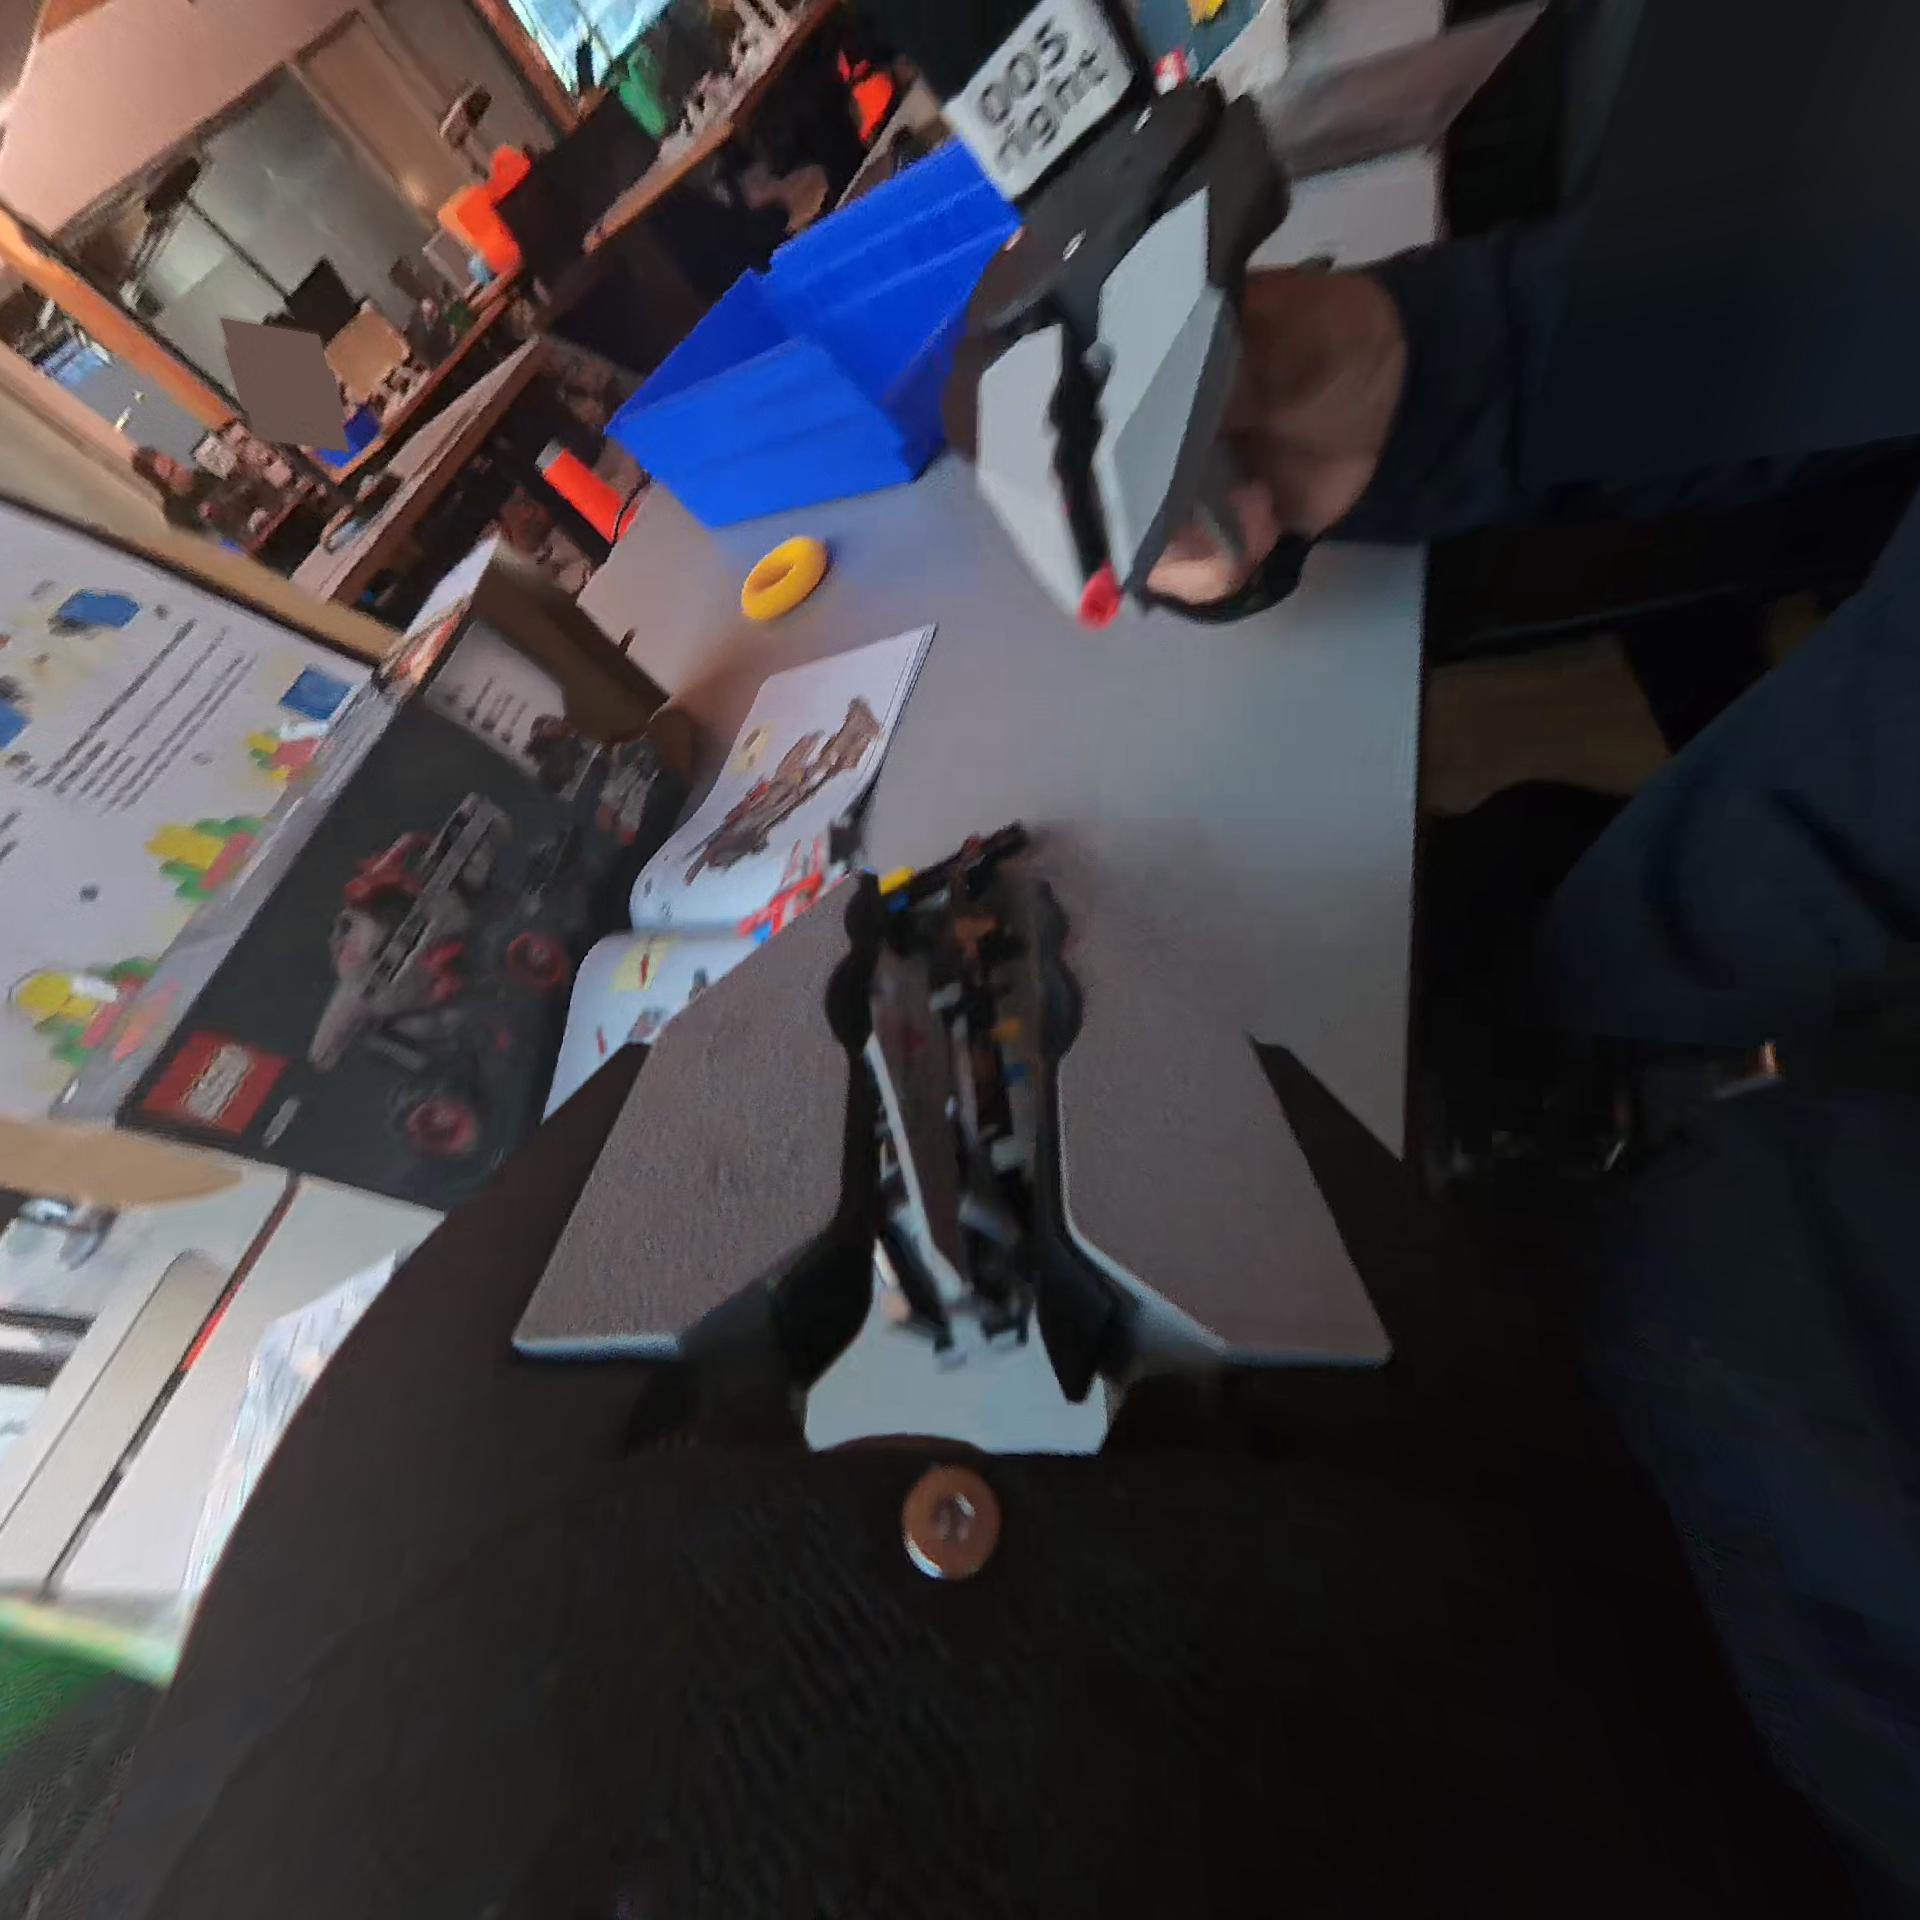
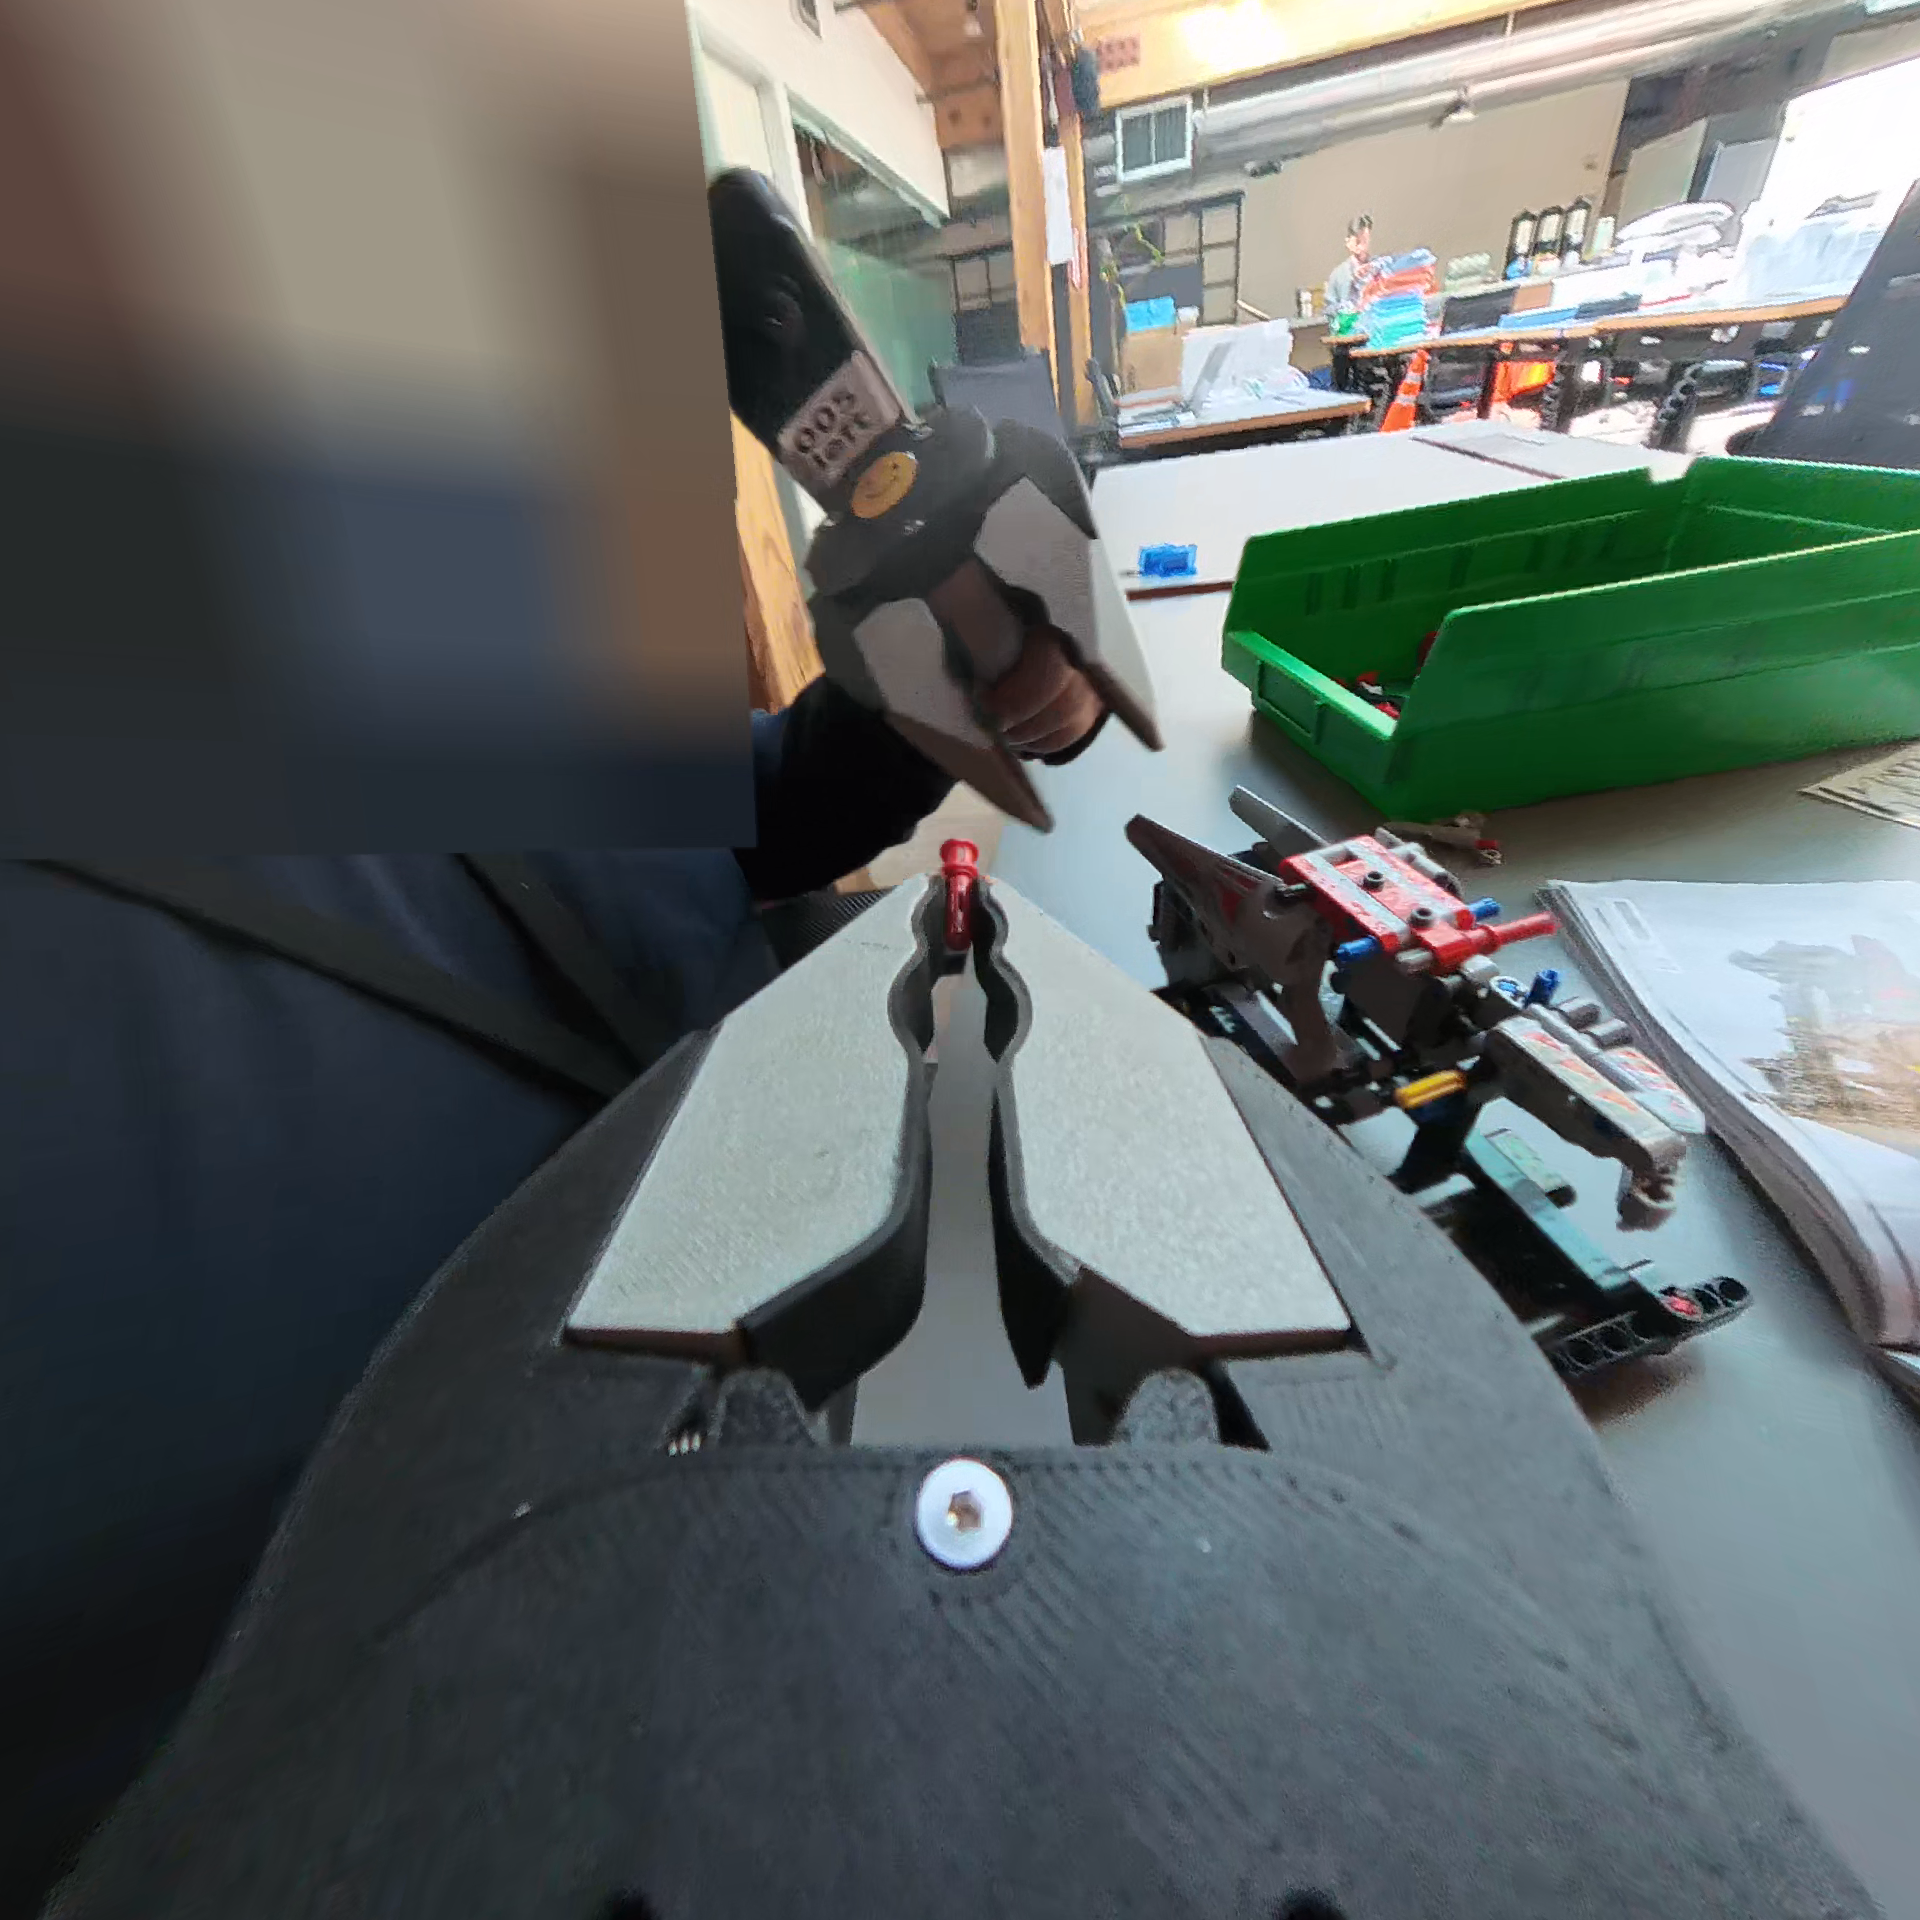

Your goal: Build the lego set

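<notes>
Right tool [image 2: 961, 906], nearly closed, pinches one red pin [image 2: 957, 883]; left tool [image 2: 1101, 787] hangs open above the model [image 2: 1455, 997], gripping nothing. Grey bench [image 2: 1714, 1558] in an open workshop carries one lego model, one green bin [image 2: 1621, 634], one instruction booklet [image 2: 1766, 1039], one yellow ring [image 1: 784, 577].

A white label [image 1: 1049, 94] with dark print sits on the right gripper [image 1: 1107, 592], and a grey label [image 2: 831, 436] on the left gripper [image 2: 1091, 779]. The box [image 1: 395, 935] carries a red brand logo [image 1: 213, 1075]. The sheet [image 1: 135, 707] has blurred lines of print that cannot be read.
</notes>
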`<action>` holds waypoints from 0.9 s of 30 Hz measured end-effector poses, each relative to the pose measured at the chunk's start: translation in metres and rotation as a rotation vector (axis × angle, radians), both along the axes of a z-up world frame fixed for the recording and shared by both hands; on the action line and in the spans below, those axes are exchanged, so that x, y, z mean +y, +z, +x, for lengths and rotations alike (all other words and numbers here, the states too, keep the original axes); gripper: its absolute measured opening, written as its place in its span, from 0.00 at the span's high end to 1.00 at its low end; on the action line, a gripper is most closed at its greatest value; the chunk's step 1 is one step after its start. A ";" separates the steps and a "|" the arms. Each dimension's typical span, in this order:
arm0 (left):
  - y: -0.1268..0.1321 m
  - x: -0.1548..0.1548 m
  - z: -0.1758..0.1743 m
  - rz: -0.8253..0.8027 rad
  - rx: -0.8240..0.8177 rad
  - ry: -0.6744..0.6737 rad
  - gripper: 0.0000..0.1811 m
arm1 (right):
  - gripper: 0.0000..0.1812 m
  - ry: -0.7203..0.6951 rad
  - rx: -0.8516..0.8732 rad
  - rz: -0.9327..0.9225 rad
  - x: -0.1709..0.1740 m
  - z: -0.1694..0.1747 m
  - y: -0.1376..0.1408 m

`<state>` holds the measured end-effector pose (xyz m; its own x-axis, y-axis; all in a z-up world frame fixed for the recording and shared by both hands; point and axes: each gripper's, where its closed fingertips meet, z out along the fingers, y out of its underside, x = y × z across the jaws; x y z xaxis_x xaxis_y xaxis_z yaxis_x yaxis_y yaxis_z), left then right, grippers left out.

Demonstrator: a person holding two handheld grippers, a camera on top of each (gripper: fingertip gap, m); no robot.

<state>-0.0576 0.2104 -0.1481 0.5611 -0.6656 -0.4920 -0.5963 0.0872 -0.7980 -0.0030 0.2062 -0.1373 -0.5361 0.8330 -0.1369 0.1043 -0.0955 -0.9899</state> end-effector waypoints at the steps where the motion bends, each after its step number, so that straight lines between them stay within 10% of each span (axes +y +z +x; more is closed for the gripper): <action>1: 0.000 0.000 -0.015 -0.032 -0.010 0.028 0.86 | 0.99 0.008 0.010 -0.028 0.001 0.002 0.002; 11: -0.006 0.020 -0.057 -0.305 -0.348 -0.014 0.80 | 0.99 -0.018 0.047 -0.125 0.016 0.007 0.008; 27: -0.029 0.033 -0.068 -0.451 -0.256 0.085 0.74 | 0.99 -0.416 -0.210 0.128 0.064 -0.027 -0.042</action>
<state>-0.1255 0.2438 -0.1769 0.6869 -0.7267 -0.0077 -0.3677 -0.3384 -0.8662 -0.0303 0.2702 -0.1796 -0.1255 0.9881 -0.0887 0.2818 -0.0502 -0.9582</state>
